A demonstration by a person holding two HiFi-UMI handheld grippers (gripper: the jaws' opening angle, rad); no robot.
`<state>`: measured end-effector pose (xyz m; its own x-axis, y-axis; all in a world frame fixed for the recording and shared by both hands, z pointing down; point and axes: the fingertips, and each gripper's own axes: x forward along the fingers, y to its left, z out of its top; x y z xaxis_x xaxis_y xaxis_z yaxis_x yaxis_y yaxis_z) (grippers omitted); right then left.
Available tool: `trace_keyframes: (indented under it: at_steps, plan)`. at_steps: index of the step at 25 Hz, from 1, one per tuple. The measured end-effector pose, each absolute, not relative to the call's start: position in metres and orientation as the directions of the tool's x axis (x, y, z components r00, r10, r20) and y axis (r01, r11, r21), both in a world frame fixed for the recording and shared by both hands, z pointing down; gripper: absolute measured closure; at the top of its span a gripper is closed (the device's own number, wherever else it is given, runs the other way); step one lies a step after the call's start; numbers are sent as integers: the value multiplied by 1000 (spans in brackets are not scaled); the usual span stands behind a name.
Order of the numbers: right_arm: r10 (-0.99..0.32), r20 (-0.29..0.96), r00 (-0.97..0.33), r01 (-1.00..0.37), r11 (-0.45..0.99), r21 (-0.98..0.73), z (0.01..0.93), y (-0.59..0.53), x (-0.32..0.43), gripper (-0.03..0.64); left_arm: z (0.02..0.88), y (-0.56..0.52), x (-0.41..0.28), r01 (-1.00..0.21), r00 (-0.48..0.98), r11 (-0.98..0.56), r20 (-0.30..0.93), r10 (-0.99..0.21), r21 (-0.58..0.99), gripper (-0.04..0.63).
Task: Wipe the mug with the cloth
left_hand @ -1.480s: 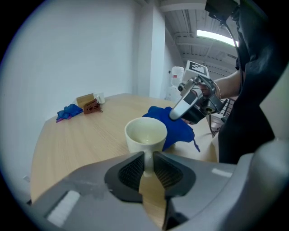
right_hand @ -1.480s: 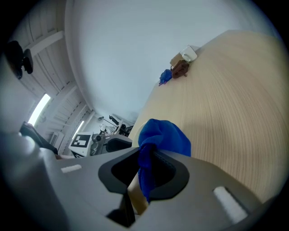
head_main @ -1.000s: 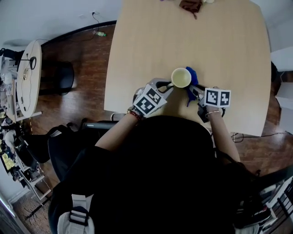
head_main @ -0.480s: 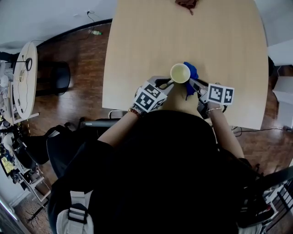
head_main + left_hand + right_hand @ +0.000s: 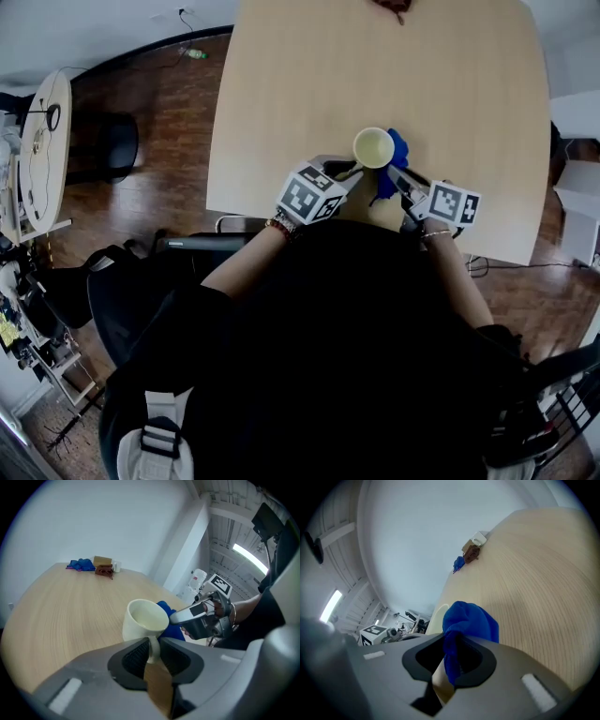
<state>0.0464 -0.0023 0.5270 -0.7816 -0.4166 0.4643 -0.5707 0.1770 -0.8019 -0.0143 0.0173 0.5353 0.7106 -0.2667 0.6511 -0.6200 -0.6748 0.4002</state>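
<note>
Your left tongs (image 5: 343, 172) pinch the cream mug (image 5: 143, 619) only by its thin handle (image 5: 153, 645), near the front edge of the worktop (image 5: 375, 66), perhaps slightly lifted. Your right tongs (image 5: 449, 662) are clamped on the blue cloth (image 5: 471, 620) beside it. A hard push could twist the mug loose or pull the cloth out. No brand or writing is readable.

The mug (image 5: 374, 147) is pale cream and the cloth (image 5: 399, 148) bright blue. My left gripper (image 5: 345, 172) and right gripper (image 5: 398, 180) are grey, their cubes patterned with black-and-white squares. The table (image 5: 375, 66) is light, fine-grained wood; the floor (image 5: 159, 141) is dark brown.
</note>
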Motion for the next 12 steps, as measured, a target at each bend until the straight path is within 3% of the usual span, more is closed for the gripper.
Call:
trace_keyframes:
  at_steps: [12]
  plan:
    - [-373, 607, -702, -697, 185, -693, 572, -8, 42, 555, 532, 24, -10, -605, 726, -660, 650, -227, 446, 491]
